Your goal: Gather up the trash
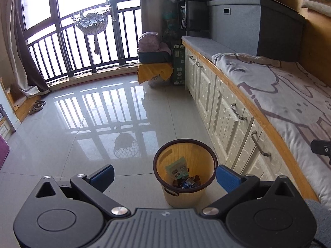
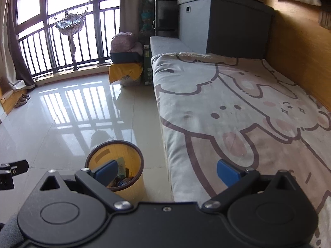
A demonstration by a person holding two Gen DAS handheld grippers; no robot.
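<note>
A yellow waste bin point(image 1: 203, 161) with a dark rim stands on the tiled floor beside the cabinet bench. Inside it lie a green wrapper with a barcode point(image 1: 178, 167) and several dark packets point(image 1: 189, 183). My left gripper point(image 1: 165, 175) hovers above and just in front of the bin, wide open and holding nothing. In the right wrist view the same bin point(image 2: 132, 155) sits at lower left, partly behind the left finger. My right gripper point(image 2: 166, 172) is open and holds nothing, straddling the edge of the cartoon-print blanket point(image 2: 238, 113).
White cabinet drawers point(image 1: 223, 111) with metal handles run along the right under the blanket-covered bench. A grey storage box point(image 1: 248, 24) stands at the bench's far end. A yellow-draped box point(image 1: 155, 72), railing window point(image 1: 78, 41) and slippers point(image 1: 37, 106) lie beyond open glossy floor.
</note>
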